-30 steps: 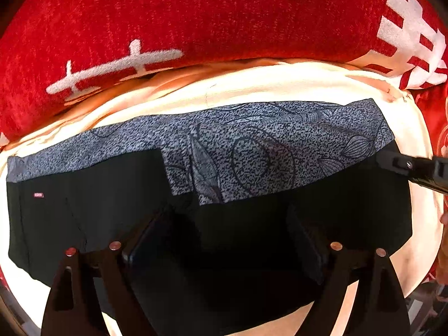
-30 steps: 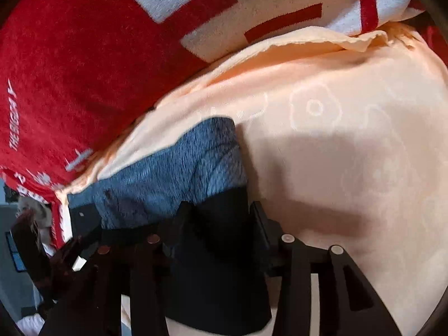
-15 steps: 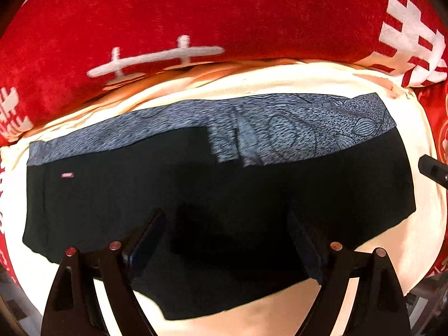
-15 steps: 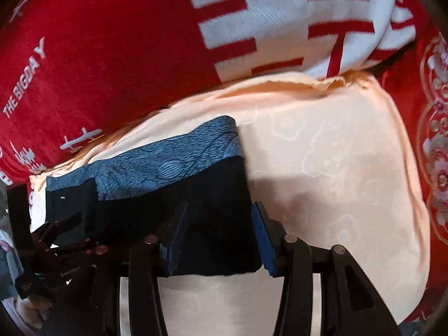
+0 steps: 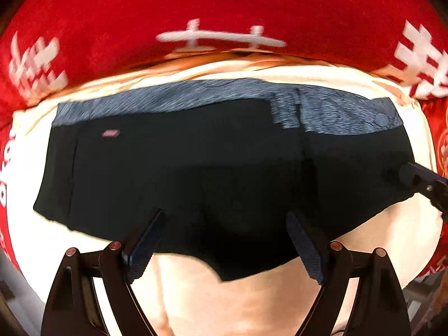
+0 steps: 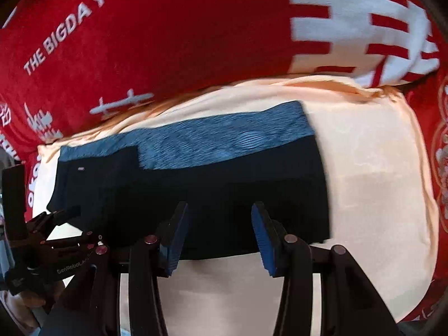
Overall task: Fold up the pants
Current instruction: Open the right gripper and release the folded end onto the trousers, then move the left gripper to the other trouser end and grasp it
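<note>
The pants [image 5: 212, 173] are black with a grey-blue patterned band along the far edge and a small pink label at the left. They lie flat, folded into a wide rectangle, on a cream cloth [image 5: 252, 302]. In the right wrist view the pants [image 6: 212, 184] fill the middle. My left gripper [image 5: 224, 240] is open and empty, above the near edge of the pants. My right gripper [image 6: 218, 232] is open and empty over the near right part. The right gripper's tip shows in the left wrist view [image 5: 420, 179]; the left gripper shows in the right wrist view [image 6: 56, 240].
A red blanket [image 5: 224, 5] with white characters lies behind and around the cream cloth; it shows in the right wrist view [image 6: 168, 28] with white lettering. More red patterned fabric borders the right side [image 6: 439, 168].
Both grippers have pulled back and up from the pants, so more of the garment shows. The black fold now lies flat, covering more of the patterned band. The jaws stay open.
</note>
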The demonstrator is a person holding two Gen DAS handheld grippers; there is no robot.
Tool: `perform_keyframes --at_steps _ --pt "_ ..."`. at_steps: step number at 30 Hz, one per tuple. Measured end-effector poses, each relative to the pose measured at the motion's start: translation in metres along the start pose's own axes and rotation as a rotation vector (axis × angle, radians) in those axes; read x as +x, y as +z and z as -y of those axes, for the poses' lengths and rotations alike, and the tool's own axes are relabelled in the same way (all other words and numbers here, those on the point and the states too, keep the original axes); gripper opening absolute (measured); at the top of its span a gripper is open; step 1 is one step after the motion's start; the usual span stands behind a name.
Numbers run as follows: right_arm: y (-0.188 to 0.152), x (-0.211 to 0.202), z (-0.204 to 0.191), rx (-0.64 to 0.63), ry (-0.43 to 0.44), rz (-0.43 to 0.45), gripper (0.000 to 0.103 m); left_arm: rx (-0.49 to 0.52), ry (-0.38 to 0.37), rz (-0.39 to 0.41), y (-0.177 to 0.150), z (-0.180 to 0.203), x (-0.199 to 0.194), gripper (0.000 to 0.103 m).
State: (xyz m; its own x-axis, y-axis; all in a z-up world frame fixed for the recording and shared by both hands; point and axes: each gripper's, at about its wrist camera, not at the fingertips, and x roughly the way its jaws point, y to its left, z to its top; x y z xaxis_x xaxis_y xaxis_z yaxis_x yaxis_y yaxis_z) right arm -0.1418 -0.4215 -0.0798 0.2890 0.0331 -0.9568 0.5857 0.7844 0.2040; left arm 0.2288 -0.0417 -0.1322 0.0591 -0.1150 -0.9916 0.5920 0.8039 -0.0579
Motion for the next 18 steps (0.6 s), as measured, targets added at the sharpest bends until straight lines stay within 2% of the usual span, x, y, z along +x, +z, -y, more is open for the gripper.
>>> perform_keyframes --at_steps 5,12,15,18 --pt "0.0 0.02 -0.031 -0.048 0.041 -0.046 0.05 -0.11 -0.007 -0.006 -0.022 -0.038 -0.008 0.089" --pt "-0.008 0.044 -0.066 -0.12 0.109 -0.088 0.05 -0.199 -0.032 0.012 -0.04 -0.075 -0.004 0.088" --pt "-0.017 0.072 -0.07 -0.092 0.103 -0.182 0.05 -0.2 -0.04 0.031 -0.04 -0.082 -0.003 0.089" --pt "-0.027 0.072 -0.078 -0.128 0.063 -0.158 0.05 -0.184 -0.04 0.041 -0.038 -0.085 -0.002 0.088"
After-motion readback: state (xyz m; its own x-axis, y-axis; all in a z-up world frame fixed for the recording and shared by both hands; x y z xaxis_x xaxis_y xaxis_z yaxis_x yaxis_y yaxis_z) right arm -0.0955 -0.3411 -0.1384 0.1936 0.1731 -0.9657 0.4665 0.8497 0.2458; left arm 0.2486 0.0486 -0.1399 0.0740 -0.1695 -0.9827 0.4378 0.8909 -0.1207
